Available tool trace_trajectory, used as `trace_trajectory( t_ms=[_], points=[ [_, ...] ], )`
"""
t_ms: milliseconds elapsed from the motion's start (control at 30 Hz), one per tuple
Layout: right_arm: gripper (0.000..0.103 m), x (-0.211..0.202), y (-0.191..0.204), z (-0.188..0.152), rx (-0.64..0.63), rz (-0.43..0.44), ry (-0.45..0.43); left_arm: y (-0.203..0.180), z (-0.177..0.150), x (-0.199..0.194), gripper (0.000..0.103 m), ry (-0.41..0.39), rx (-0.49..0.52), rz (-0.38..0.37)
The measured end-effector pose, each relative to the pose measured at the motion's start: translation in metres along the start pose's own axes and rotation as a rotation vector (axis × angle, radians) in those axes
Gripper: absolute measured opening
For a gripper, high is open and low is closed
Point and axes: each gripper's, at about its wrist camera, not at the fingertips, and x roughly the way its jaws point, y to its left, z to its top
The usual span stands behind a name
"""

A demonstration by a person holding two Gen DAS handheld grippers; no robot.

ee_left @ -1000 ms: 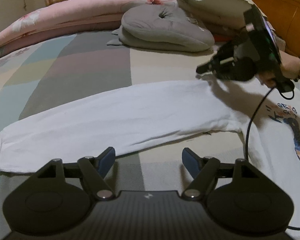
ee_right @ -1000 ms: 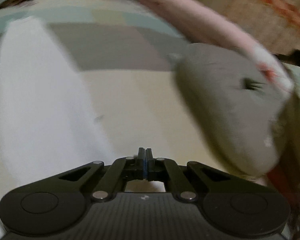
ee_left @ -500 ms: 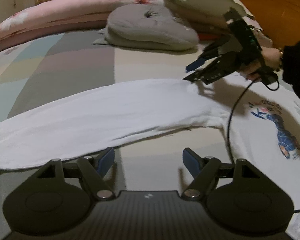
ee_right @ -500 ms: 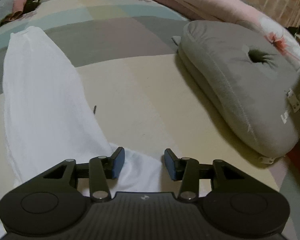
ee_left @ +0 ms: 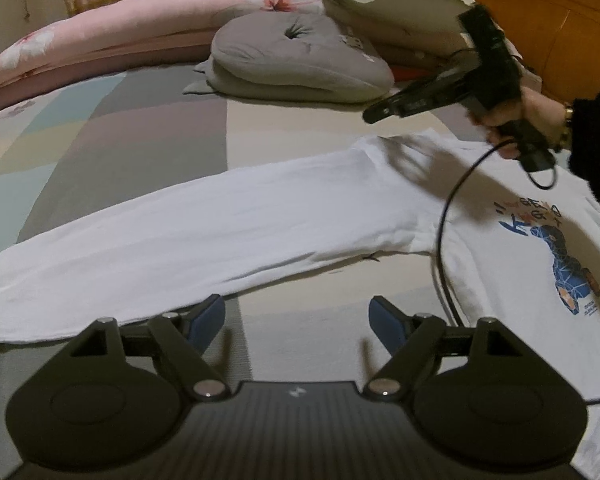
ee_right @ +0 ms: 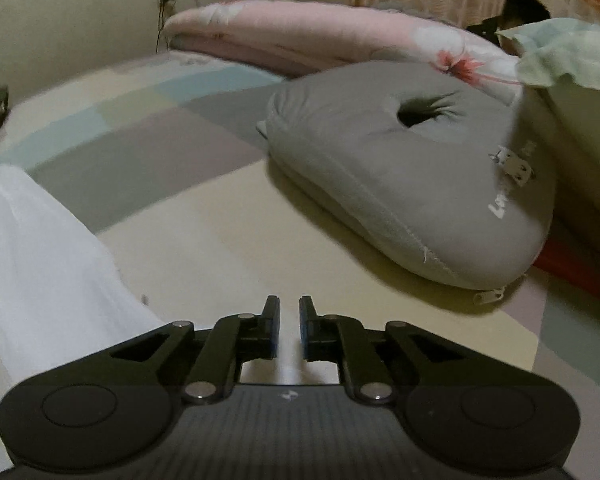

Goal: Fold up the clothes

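Your left camera looks low across the bed (ee_left: 148,148); your right sits closer, both catching the grey cushion (ee_left: 300,60) (ee_right: 400,176).

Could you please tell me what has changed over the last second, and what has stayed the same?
The right gripper opened from shut, then narrowed to a small gap, and has lifted off the shirt's shoulder; it holds nothing. The shoulder corner now sits a little raised. The left gripper stayed wide open near the sleeve, and the shirt still lies spread flat on the bed.
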Motion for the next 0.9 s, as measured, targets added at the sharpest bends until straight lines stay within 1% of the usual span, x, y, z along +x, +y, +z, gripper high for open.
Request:
trace_trajectory(
  t_ms=[33,100,167,267,367,433,533,633,700,733,767,833,867,900],
  points=[
    [0.024,-0.003,0.004,0.001,-0.014,0.023,-0.002,0.002,0.000,0.001,0.080,0.003,-0.008,0.006],
    [0.031,-0.003,0.019,0.004,-0.092,0.015,0.004,0.005,-0.001,0.003,0.080,0.007,-0.019,0.015],
    [0.038,0.008,0.031,0.006,-0.155,0.016,0.031,0.007,-0.002,0.004,0.080,0.010,-0.024,0.016],
    [0.038,0.021,0.044,0.006,-0.201,0.022,0.045,0.009,-0.005,0.005,0.080,0.016,-0.025,0.016],
    [0.038,0.030,0.050,0.003,-0.212,0.027,0.059,0.011,-0.007,0.004,0.080,0.018,-0.027,0.022],
    [0.038,0.029,0.055,-0.002,-0.247,0.027,0.059,0.013,-0.008,0.003,0.080,0.015,-0.028,0.019],
    [0.051,0.027,0.062,-0.009,-0.302,0.027,0.059,0.013,-0.008,0.004,0.080,0.017,-0.025,0.021],
    [0.053,0.024,0.069,-0.016,-0.356,0.026,0.058,0.013,-0.007,0.005,0.080,0.017,-0.026,0.017],
    [0.052,0.023,0.073,-0.021,-0.393,0.026,0.057,0.012,-0.007,0.004,0.080,0.016,-0.026,0.012],
    [0.045,0.022,0.068,-0.019,-0.355,0.051,0.071,0.011,-0.008,0.004,0.080,0.016,-0.023,0.011],
    [0.029,0.020,0.065,-0.018,-0.327,0.047,0.069,0.011,-0.008,0.003,0.080,0.017,-0.020,0.010],
    [0.020,0.016,0.061,-0.015,-0.278,0.031,0.058,0.011,-0.008,0.004,0.080,0.023,-0.016,0.013],
    [0.012,0.014,0.059,-0.014,-0.254,0.022,0.053,0.011,-0.008,0.004,0.080,0.025,-0.016,0.015],
    [0.009,0.012,0.057,-0.013,-0.229,0.014,0.048,0.012,-0.009,0.005,0.080,0.027,-0.017,0.017]
  ],
)
